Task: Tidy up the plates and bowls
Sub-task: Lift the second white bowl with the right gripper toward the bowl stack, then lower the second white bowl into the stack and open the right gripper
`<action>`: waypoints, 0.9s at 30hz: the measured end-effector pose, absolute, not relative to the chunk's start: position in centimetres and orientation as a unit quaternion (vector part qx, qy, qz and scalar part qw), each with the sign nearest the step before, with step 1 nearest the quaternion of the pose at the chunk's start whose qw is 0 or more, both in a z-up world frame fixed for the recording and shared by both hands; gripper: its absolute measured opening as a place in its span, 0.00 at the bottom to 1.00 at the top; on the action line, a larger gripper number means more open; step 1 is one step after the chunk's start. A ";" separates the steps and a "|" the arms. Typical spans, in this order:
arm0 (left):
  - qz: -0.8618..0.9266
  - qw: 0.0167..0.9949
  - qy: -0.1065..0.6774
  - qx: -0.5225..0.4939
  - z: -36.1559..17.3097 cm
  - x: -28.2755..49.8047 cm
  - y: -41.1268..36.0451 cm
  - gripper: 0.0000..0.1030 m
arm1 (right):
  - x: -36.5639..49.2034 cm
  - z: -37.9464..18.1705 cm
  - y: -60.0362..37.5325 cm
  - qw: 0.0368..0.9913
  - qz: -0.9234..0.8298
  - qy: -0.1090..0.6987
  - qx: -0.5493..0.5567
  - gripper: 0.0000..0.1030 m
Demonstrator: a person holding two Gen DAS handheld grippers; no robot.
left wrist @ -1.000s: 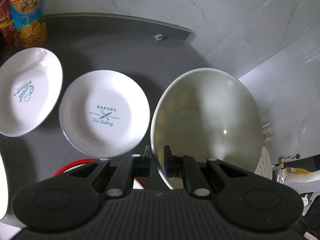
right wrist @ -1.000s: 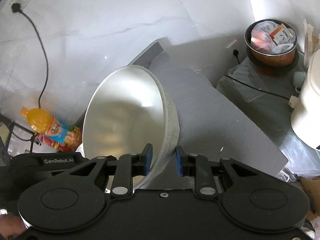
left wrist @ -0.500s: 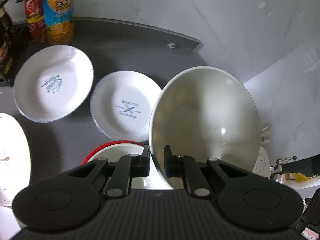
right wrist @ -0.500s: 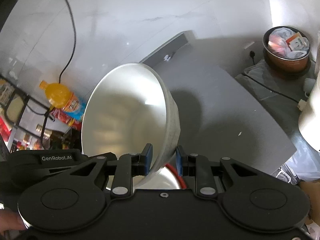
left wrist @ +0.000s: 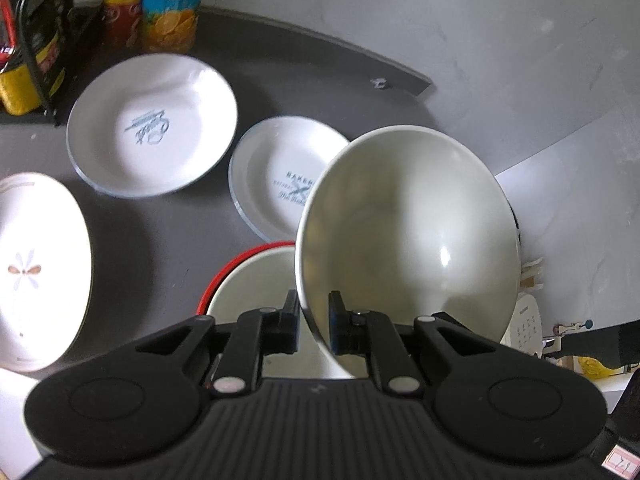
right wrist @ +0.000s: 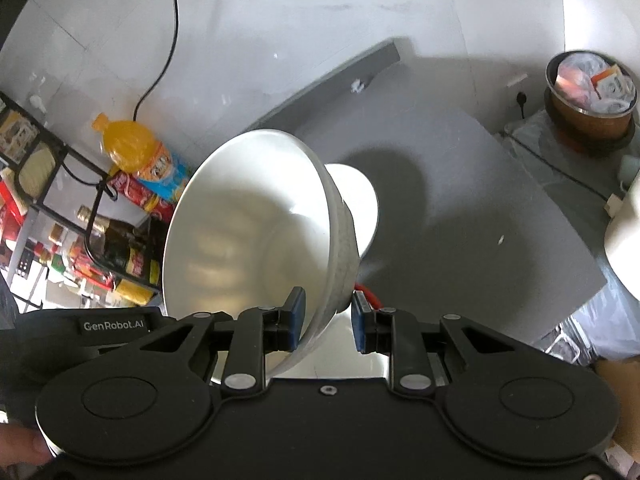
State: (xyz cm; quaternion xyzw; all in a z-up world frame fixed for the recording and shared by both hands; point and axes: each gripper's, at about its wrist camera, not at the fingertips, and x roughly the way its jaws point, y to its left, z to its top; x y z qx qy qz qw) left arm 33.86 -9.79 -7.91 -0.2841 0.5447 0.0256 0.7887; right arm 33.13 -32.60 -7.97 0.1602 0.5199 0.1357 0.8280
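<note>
At far left of the left wrist view, a flower-print plate lies flat on the dark tabletop. Right of it, upper left, a white deep plate with blue script, then just beside that a white "Bakery" plate, partly hidden by the held bowl. None of these three are stacked, all apart or just beside each other. Behind them at top left: drink bottles and a wire rack.

Lower centre, a red-rimmed bowl sits on the tabletop under the left gripper. Its fingers pinch the rim of a cream bowl, held tilted on edge, lifted above the red-rimmed bowl, opening toward the camera.

Right wrist view: orange juice bottle and rack at left, the right gripper at centre straddling the rim of a white bowl, also tilted and off the tabletop. Gap shows between the right-hand finger and the bowl wall, so can't tell if the grip is firm or loosening. Red rim peeks below it. At far right, a lined bin off the tabletop.

Progress, judged: early to middle. Both bowls in the air, probably heading to nest in the red-rimmed bowl; nothing nested yet as far as visible. All three plates left to stack.
</note>
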 end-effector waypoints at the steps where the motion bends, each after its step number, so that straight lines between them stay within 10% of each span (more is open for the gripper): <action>1: 0.028 0.786 0.547 -0.286 -8.1 33.6 -9.8 0.10 | 33.0 -8.2 -32.5 0.825 0.136 0.525 0.159 0.23; 27: 0.097 0.740 0.616 -0.253 -12.4 31.4 -9.7 0.14 | 31.6 -14.1 -29.0 0.764 0.156 0.619 0.094 0.27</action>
